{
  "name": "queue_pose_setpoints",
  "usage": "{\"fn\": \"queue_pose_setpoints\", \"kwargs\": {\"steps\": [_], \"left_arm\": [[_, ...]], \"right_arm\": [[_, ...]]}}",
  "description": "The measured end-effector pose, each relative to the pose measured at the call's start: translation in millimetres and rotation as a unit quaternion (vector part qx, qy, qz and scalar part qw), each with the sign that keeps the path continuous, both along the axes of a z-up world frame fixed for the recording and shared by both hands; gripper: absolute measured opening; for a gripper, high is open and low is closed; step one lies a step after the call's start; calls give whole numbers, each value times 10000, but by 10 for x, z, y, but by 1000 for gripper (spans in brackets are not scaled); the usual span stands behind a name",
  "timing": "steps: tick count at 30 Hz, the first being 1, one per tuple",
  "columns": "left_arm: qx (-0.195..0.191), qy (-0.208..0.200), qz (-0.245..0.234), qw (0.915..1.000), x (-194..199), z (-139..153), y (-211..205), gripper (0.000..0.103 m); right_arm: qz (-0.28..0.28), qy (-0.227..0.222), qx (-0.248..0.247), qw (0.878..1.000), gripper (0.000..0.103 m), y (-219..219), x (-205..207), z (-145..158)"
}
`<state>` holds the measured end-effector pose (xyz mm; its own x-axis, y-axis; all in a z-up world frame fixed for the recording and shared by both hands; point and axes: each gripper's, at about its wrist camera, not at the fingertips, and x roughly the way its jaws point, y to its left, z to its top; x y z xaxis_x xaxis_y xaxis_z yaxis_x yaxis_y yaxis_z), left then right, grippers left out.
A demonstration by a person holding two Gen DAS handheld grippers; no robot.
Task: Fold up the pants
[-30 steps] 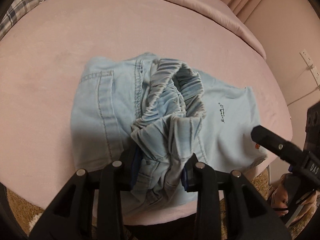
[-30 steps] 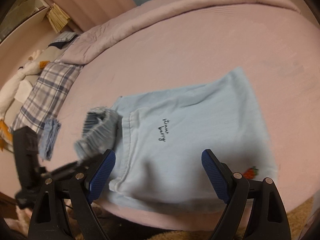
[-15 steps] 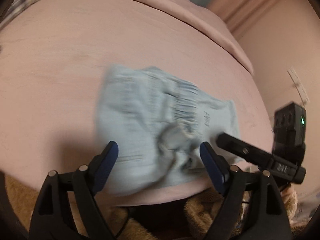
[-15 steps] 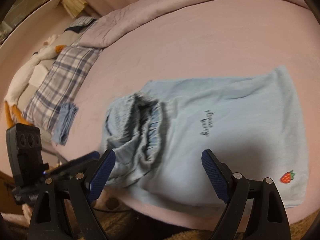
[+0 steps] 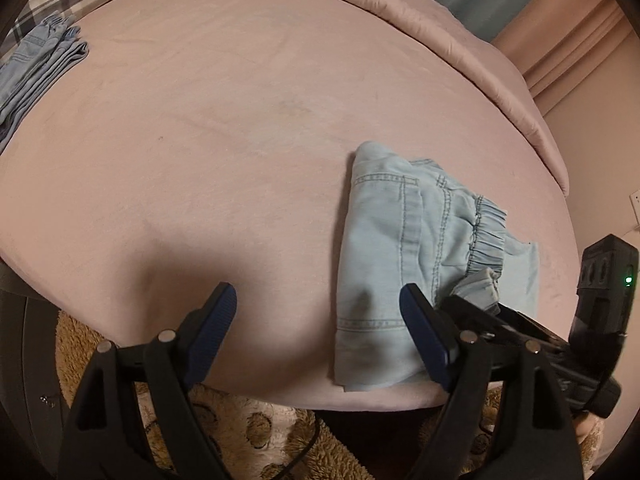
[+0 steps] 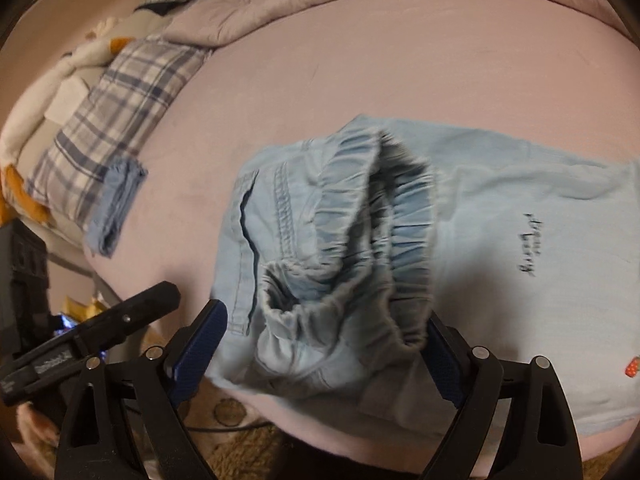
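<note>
Pants [image 6: 320, 264] lie bunched on bed [image 5: 240, 120], waistband loose on top, just ahead of right gripper [image 6: 324, 344]. Right jaws apart, have just widened slightly, nothing clamped. Left gripper [image 5: 318, 320] jaws apart, empty, pants off its right finger. Step: between folds, regrasp pending. Next likely: pinch waistband edge, flatten, fold over.

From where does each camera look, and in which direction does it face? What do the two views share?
Left wrist: sits on the left gripper, looks down across the pink bed; its open fingers frame bare sheet, the right gripper shows at right.
Right wrist: sits on the right gripper, looks down at the pants; its open fingers straddle the waistband, the left gripper shows at left.
Shared: the pants, bed, plaid pillow.
</note>
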<state>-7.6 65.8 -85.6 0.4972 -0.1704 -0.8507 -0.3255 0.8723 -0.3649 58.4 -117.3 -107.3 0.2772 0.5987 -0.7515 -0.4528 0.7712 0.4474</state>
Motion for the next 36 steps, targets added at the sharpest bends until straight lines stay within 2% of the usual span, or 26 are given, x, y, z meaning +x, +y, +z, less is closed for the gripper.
{"fn": "queue_pose_setpoints", "kwargs": {"steps": [2,4,6,8,12,24,36], "left_arm": [[-3,0,-6,10000,20,-8,-38,84],[10,-5,-13,10000,8,-9,-36,84],[-20,-2,-19,10000,14,-13,-38,84],[-41,-5,-29,10000,24,-8,-32,84],[-49,-29,-28,10000,82,-34,-39,83],[-93,-69,-21,9999,106,11,-31,83],[-68,-134,-182,9997,167,77,-126,83]], "right_arm": [[-70,-137,-163,9997,88,35,-5,-14],[-179,-318,-312,9988,76,45,-14,8],[-244,-301,-341,9987,56,34,25,-10],[-294,-104,-203,9993,52,-10,79,-62],[-254,-280,-84,9993,43,-50,10,-5],[-109,-708,522,9961,38,-278,-183,352],[-479,-892,782,9918,38,-584,-247,531]]}}
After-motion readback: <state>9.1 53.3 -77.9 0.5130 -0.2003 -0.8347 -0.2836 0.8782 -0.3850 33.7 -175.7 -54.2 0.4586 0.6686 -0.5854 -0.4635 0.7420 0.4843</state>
